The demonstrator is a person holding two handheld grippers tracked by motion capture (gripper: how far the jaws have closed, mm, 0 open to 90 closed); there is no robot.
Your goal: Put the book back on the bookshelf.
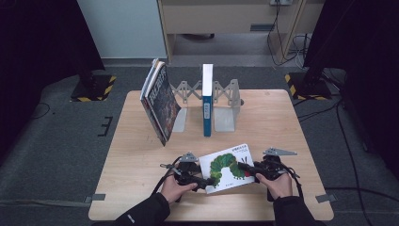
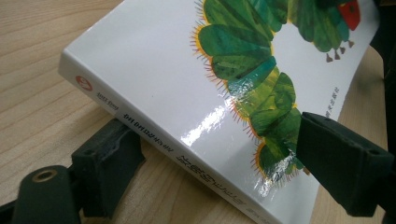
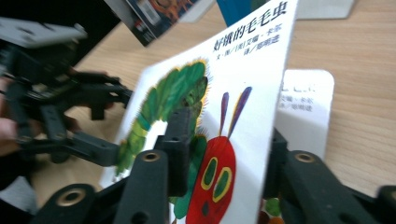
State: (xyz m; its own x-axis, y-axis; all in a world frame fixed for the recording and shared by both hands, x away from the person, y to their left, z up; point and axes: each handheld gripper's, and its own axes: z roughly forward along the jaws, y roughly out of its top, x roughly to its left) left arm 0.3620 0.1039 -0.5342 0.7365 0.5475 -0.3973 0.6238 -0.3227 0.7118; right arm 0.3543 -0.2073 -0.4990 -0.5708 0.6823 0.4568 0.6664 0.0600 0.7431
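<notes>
**Two grippers, one caterpillar book**

I see my right gripper (image 3: 219, 154) with its two jaws set on either side of the book's (image 1: 229, 165) front cover, one pad on the caterpillar's red face, the other behind the lifted board; whether they press or just stand against it I cannot tell. That cover stands raised off the page under it.

My left gripper (image 2: 205, 163) pinches the book at the spine end: one pad on top of the glossy cover in the lower right of its view, the other under the book at lower left, against the table (image 1: 136, 188).

In the high view the one book lies in the lower centre of the frame, between my two hands, tilted, green caterpillar up.

Farther out, in the upper half of that view, I count one folding rack (image 1: 225, 92), one blue-spined book (image 1: 207, 101) upright in it, and a dark-covered stack (image 1: 160, 101) leaning at the rack's left end.
</notes>
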